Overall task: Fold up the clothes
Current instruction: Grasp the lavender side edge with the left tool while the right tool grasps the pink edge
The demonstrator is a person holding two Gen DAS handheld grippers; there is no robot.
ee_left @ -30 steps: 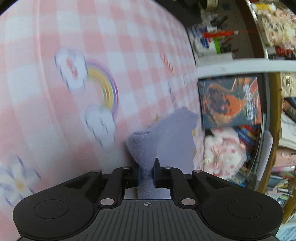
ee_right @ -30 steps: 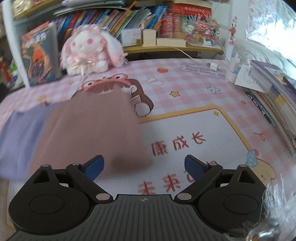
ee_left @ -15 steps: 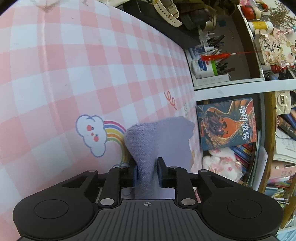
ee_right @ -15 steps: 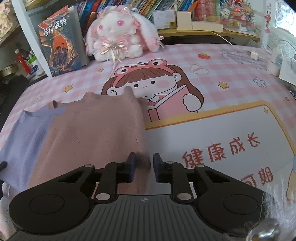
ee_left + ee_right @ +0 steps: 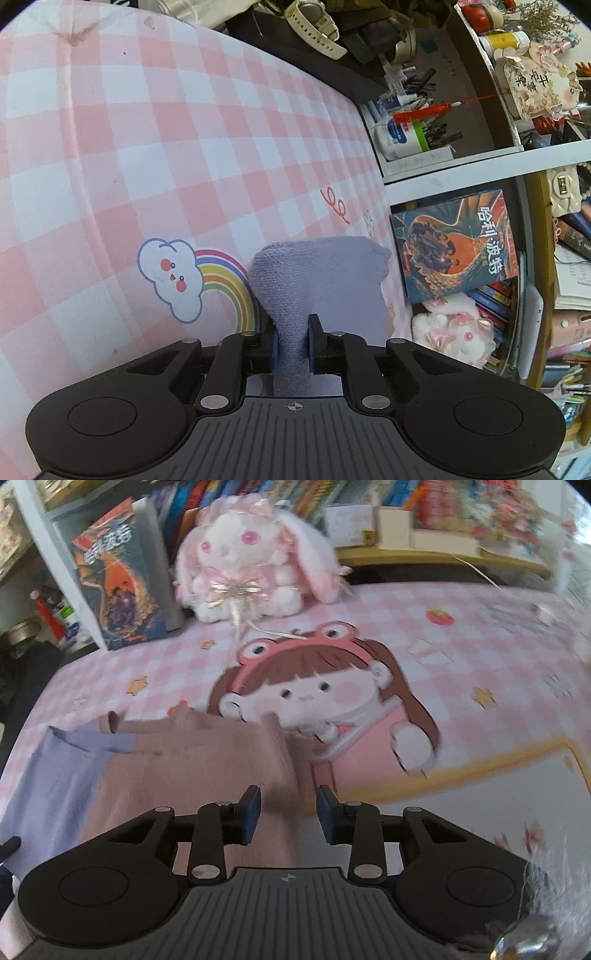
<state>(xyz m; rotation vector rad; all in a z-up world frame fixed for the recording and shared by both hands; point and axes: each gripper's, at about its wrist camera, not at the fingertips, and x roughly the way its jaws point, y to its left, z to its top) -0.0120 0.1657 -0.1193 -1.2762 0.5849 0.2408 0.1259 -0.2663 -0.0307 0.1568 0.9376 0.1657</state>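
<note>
Left wrist view: left tool (image 5: pixel 292 350) pinches a bunched fold of the lavender cloth (image 5: pixel 325 280), lifted off the pink checked surface (image 5: pixel 147 147). Right tool (image 5: pixel 289 814) stands partly spread, fingers apart over the pink cloth (image 5: pixel 199 760) lying flat, its left part overlapped by lavender.

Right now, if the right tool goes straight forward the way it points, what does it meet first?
Probably the pink garment: the right tool is open, with the garment's right edge between its fingers. Beyond lies the printed girl on the desk mat, then the plush bunny. Depth is unclear.
</note>
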